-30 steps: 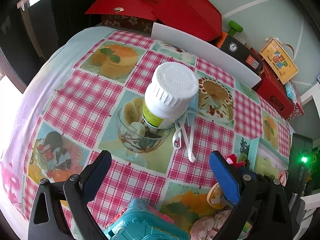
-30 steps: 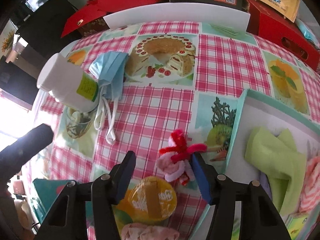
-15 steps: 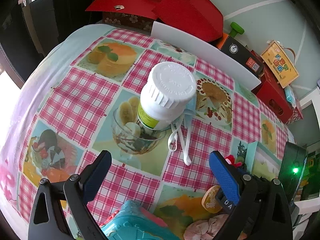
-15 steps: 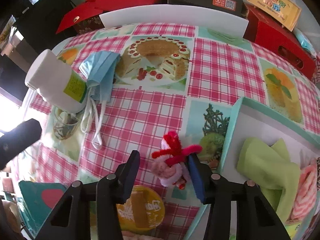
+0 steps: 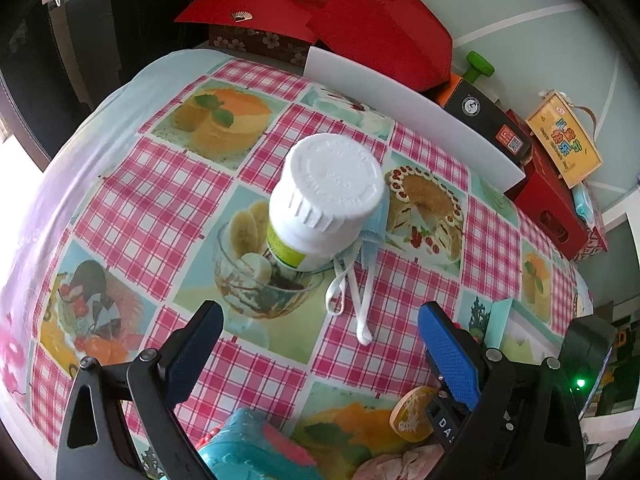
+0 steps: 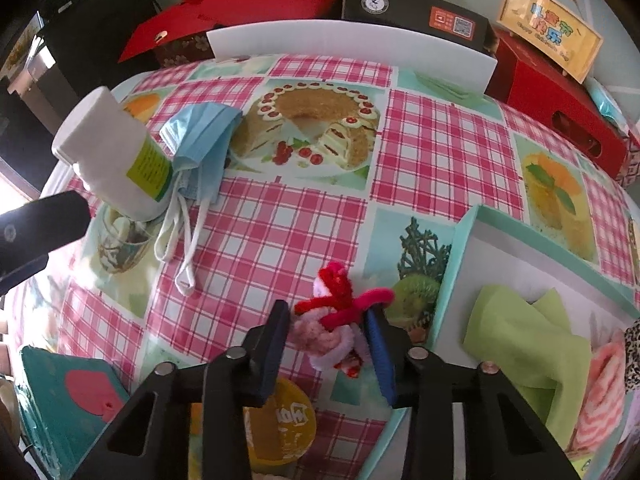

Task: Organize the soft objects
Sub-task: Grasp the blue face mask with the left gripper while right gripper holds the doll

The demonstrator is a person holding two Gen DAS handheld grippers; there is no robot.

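Your right gripper (image 6: 327, 322) is closing around the fuzzy pink-and-red pipe-cleaner doll (image 6: 328, 322) on the pink-checked, food-printed tablecloth (image 6: 280, 224), beside the mint-rimmed white tray (image 6: 460, 248). Whether its pads press yet is unclear. Your left gripper (image 5: 320, 344) hangs open, empty. Beyond, a white pill bottle (image 5: 320, 200) hides part of a blue face mask (image 5: 378, 224).

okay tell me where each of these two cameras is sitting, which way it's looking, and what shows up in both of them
Left wrist: sits on the left gripper, looking steeply down past its wide-apart fingers at the white bottle; no hand shows.
Right wrist: sits on the right gripper, angled down at the pink and red plush toy between its closing jaws, beside the teal box.
Shared: white bottle, blue face mask, white board, checked tablecloth.
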